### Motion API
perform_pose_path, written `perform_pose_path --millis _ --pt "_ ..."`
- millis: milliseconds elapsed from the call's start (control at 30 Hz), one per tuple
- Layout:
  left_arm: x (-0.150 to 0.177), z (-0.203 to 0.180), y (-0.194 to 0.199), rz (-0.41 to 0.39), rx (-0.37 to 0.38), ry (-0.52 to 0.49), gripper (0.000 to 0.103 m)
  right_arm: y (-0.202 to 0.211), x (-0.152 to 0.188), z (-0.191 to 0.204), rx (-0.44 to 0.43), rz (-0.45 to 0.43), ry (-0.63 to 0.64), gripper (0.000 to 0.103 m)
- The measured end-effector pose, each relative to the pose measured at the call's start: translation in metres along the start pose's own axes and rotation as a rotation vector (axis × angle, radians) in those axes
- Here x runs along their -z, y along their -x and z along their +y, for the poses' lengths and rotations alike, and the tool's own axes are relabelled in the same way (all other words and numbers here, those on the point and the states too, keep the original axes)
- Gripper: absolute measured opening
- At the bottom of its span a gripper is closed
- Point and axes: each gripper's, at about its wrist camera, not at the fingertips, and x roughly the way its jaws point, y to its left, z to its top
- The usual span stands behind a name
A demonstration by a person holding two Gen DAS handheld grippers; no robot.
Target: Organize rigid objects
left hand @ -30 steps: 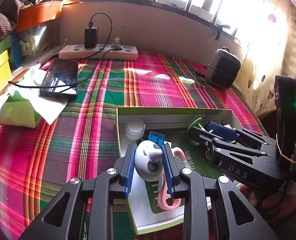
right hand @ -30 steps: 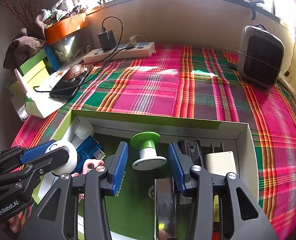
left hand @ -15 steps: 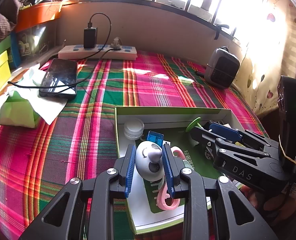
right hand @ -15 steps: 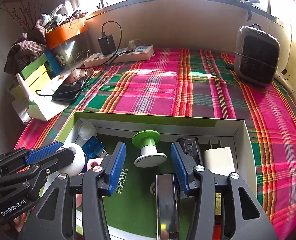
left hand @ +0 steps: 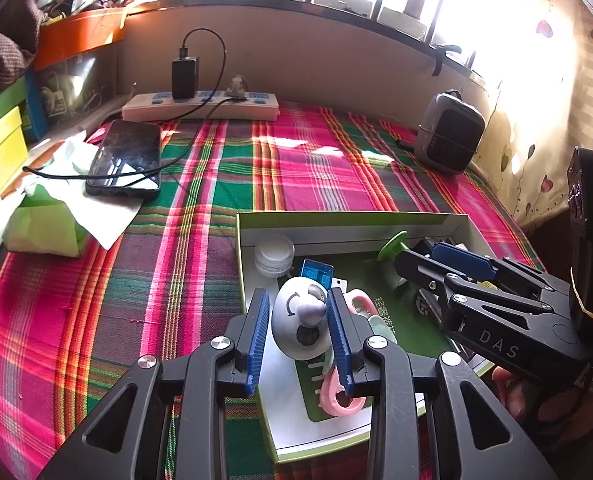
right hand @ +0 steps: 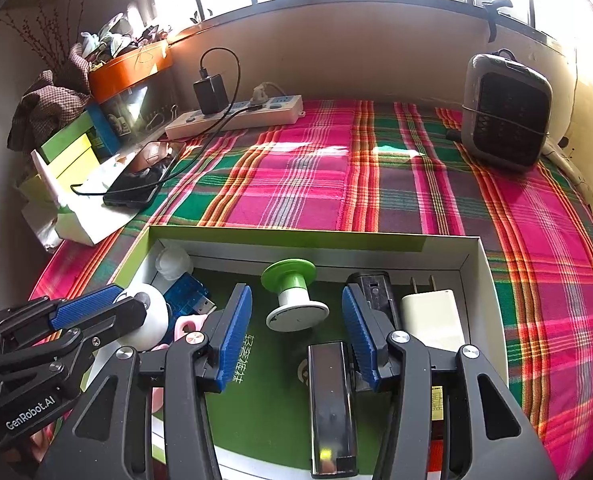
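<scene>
The shallow green cardboard box [right hand: 296,238] lies on the pink and green checked cloth [right hand: 296,176] on the surface, and the small things sit inside it. The left gripper [left hand: 300,332] hangs over the box's left end with a round white toy with a grey nose [left hand: 300,326] between its blue pads. Its jaws are opening; a thin gap shows on the left side of the toy. The right gripper [right hand: 296,332] has its jaws apart, holding nothing, with a green and white spool [right hand: 294,296] standing in the box just beyond them. A white plug charger [right hand: 432,316] and a black block [right hand: 372,288] lie at the right end.
</scene>
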Motion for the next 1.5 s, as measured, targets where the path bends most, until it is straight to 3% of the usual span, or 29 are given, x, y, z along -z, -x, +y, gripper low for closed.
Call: perform_pose_path --millis 400,1500 --pt "0.002 -0.004 0.005 -0.011 0.000 -0.009 0.038 0.005 0.002 0.001 0.003 -0.002 -0.003 0.049" --pt "0.020 -0.017 0.046 -0.041 -0.078 -0.028 0.042 0.044 0.023 0.007 0.030 -0.017 0.002 0.049"
